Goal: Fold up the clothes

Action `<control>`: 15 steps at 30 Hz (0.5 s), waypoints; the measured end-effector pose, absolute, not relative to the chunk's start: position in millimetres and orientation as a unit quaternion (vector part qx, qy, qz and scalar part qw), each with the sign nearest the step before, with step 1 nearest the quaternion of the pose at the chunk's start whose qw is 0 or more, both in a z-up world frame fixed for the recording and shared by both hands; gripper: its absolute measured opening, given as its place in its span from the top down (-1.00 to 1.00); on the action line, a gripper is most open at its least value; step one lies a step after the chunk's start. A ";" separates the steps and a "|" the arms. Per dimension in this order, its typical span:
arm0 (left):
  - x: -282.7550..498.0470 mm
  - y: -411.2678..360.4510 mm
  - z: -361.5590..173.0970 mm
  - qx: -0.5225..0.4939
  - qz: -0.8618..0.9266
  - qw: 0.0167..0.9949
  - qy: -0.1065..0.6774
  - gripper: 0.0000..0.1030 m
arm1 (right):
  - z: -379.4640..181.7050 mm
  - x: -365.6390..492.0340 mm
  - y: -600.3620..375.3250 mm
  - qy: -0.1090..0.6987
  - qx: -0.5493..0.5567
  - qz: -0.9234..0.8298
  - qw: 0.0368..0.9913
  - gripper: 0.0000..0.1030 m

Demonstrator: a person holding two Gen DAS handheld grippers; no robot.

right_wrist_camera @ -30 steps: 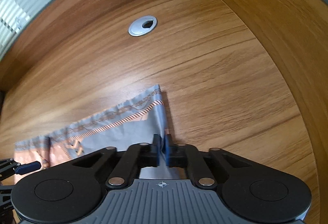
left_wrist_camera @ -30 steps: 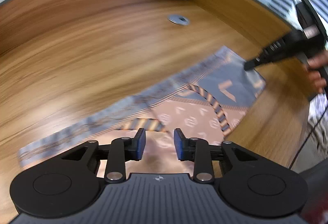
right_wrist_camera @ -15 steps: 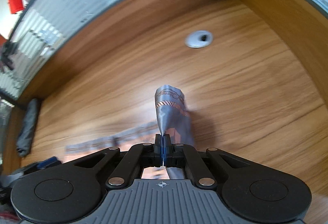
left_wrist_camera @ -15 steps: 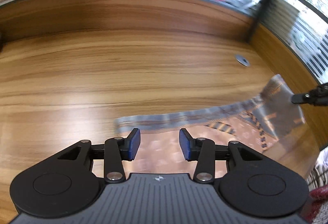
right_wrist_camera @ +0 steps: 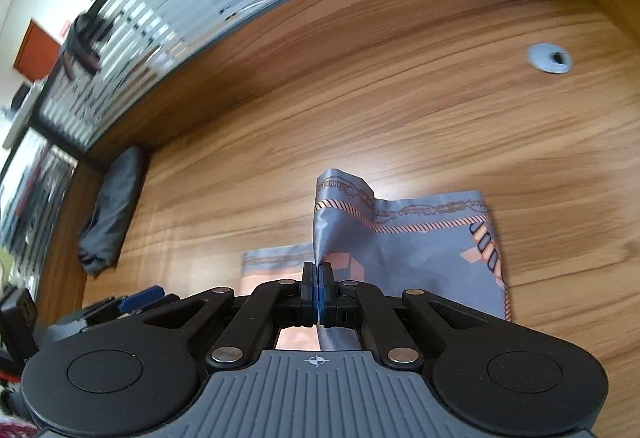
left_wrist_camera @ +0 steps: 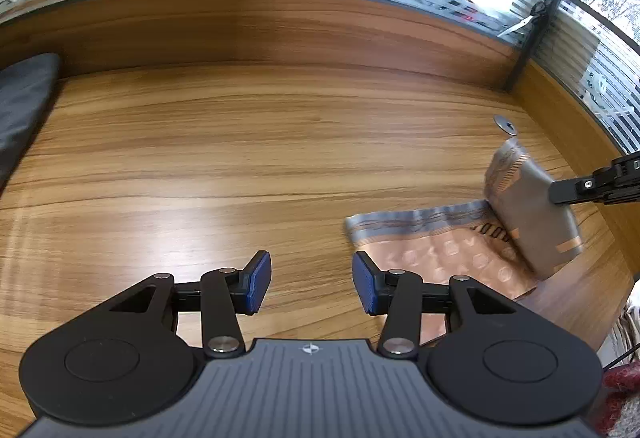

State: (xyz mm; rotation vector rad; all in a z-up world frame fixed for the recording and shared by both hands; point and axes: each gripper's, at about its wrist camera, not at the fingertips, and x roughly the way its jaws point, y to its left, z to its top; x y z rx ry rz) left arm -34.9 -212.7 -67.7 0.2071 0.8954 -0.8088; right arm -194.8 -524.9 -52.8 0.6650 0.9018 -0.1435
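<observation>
A grey and peach patterned scarf (left_wrist_camera: 448,250) lies on the wooden desk (left_wrist_camera: 240,165), at the right of the left wrist view. My right gripper (right_wrist_camera: 318,294) is shut on one corner, holding that grey end (right_wrist_camera: 420,250) up and folded over the rest. In the left wrist view the right gripper (left_wrist_camera: 560,193) reaches in from the right edge against the raised flap. My left gripper (left_wrist_camera: 312,278) hovers over bare wood just left of the scarf. Its jaws are opening, with nothing between them.
A dark grey bundled garment (left_wrist_camera: 24,105) lies at the desk's far left (right_wrist_camera: 112,213). A round metal cable grommet (right_wrist_camera: 550,57) sits in the desktop beyond the scarf. Wooden side panels topped with striped glass enclose the desk at the back and right.
The right gripper has raised the scarf corner and carried it leftward over the cloth. The left gripper has slid left off the scarf onto bare wood and its jaws stand wider.
</observation>
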 end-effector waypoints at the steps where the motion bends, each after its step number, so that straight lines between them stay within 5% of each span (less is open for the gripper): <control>1: -31.1 -206.8 -66.9 0.098 -0.380 0.818 0.420 0.02 | -54.2 -188.6 -515.9 0.431 0.311 -0.067 0.844 0.94; 15: 9.0 -149.6 -61.0 0.103 -0.378 0.820 0.418 -0.06 | -83.9 -123.4 -419.4 0.487 0.248 -0.066 0.835 0.94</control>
